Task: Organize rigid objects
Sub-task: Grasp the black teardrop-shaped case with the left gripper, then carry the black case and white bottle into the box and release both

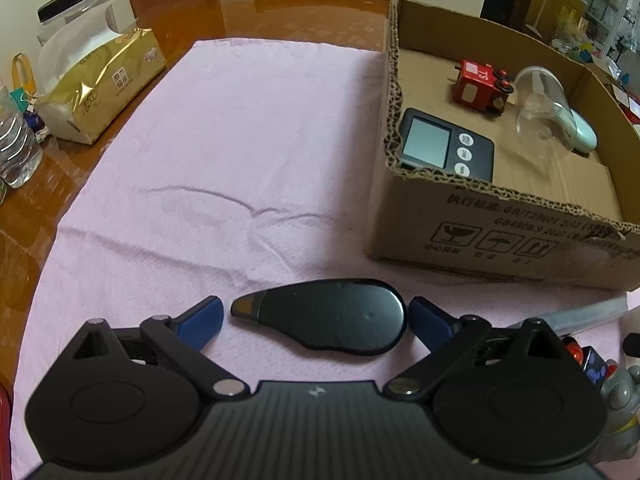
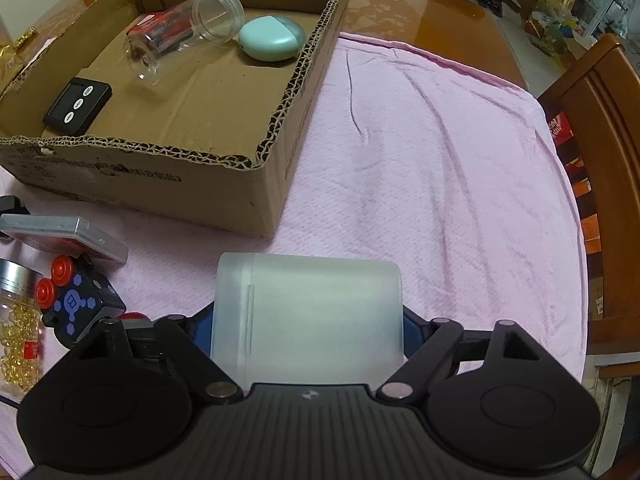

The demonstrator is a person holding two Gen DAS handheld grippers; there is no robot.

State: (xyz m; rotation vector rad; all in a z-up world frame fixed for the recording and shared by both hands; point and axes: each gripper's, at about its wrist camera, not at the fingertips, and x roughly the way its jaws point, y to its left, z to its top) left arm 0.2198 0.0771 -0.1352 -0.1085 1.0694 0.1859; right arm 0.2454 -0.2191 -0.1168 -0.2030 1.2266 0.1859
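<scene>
In the left wrist view my left gripper (image 1: 316, 318) is open around a flat black teardrop-shaped object (image 1: 332, 314) lying on the pink cloth (image 1: 224, 152); the blue fingertips (image 1: 202, 320) stand at either end of it. In the right wrist view my right gripper (image 2: 308, 336) is shut on a frosted translucent plastic box (image 2: 308, 316) just above the cloth. The cardboard box (image 1: 472, 216) holds a black timer (image 1: 446, 144), a red toy train (image 1: 480, 84), a clear jar (image 1: 540, 100) lying on its side and a mint case (image 2: 272, 38).
Left of my right gripper lie a grey flat case (image 2: 64, 236), a dark cube toy with red wheels (image 2: 76, 300) and a jar of yellow capsules (image 2: 18, 320). A gold tissue pack (image 1: 100, 84) and a water bottle (image 1: 16, 148) stand on the wooden table. A chair (image 2: 608, 200) stands at the right.
</scene>
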